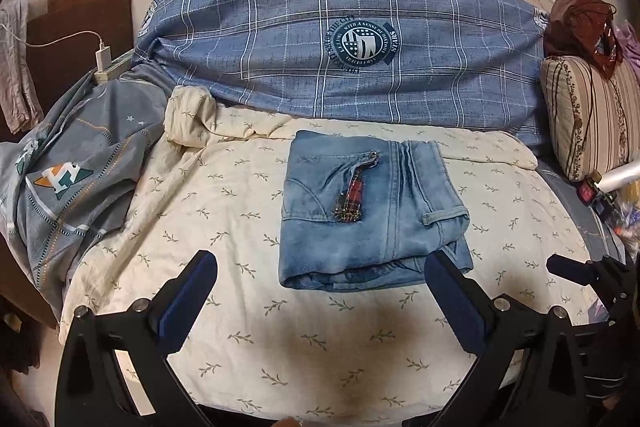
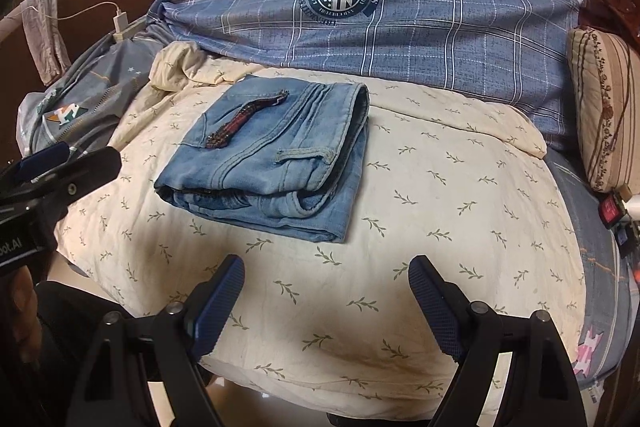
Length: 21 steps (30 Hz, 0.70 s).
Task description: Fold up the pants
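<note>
The jeans (image 1: 370, 211) are seen at the centre of the left wrist view, folded into a compact stack on the cream leaf-print sheet (image 1: 240, 307), plaid trim uppermost; the fold is judged essentially complete. The left gripper (image 1: 320, 271) is held at the lower edge of the frame, fingers spread and empty. The right gripper (image 2: 326, 279) is likewise held apart over bare sheet (nothing clamped), presumably so the stack is left undisturbed.
</note>
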Tool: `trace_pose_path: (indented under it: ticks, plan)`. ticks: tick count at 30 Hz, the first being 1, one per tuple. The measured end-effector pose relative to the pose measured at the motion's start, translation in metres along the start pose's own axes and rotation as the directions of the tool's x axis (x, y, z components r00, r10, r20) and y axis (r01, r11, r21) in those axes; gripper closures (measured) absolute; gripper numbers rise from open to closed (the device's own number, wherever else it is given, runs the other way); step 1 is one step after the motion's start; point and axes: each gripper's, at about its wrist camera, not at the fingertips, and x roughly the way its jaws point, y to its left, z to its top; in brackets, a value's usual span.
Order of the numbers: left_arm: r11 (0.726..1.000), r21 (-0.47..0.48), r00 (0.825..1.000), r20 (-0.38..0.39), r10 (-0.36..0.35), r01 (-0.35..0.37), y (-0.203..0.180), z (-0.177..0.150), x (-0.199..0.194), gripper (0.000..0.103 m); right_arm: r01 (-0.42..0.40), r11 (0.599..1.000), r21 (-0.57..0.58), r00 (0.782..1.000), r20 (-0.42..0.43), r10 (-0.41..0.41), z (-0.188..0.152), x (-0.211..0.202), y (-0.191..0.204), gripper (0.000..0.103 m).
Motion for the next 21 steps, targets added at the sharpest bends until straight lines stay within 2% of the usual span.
trace_pose_path:
  ticks: [21]
  plan:
    - [1.0, 0.01, 1.0, -0.004, -0.002, 0.002, 0.0, 0.009, 0.015, 0.0, -0.003, 1.0, 0.003, 1.0, -0.007, 0.003, 0.011, 0.016, 0.0, 0.017]
